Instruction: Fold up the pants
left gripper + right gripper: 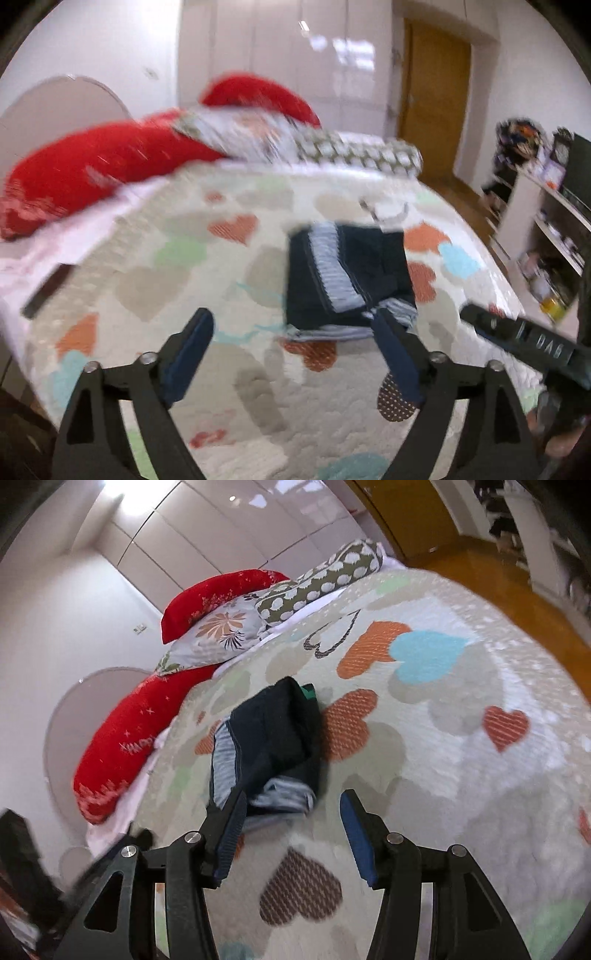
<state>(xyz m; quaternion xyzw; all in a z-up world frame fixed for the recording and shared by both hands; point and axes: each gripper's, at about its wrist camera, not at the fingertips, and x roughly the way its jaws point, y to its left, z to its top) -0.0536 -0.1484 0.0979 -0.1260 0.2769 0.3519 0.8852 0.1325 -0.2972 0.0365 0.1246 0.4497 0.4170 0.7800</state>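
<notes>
The dark navy pants point(347, 273) lie folded into a compact bundle on the heart-patterned bedspread point(166, 266), with a grey-and-white striped lining showing along one side. My left gripper point(291, 317) stands open just short of the bundle's near edge, and its pads touch nothing. In the right wrist view the pants point(273, 731) lie ahead with their striped end nearest. My right gripper point(294, 797) is open, its left finger point(229, 830) overlapping the bundle's near corner in the picture, and no pad presses the cloth. The left wrist view is blurred.
Red pillows point(114, 746), a floral pillow point(218, 631) and a dotted bolster point(325, 579) lie at the head of the bed. Behind them are a white wardrobe point(288, 55) and a wooden door point(432, 103). Cluttered shelves point(546, 229) stand right of the bed. A dark flat object point(46, 291) lies at the bed's left edge.
</notes>
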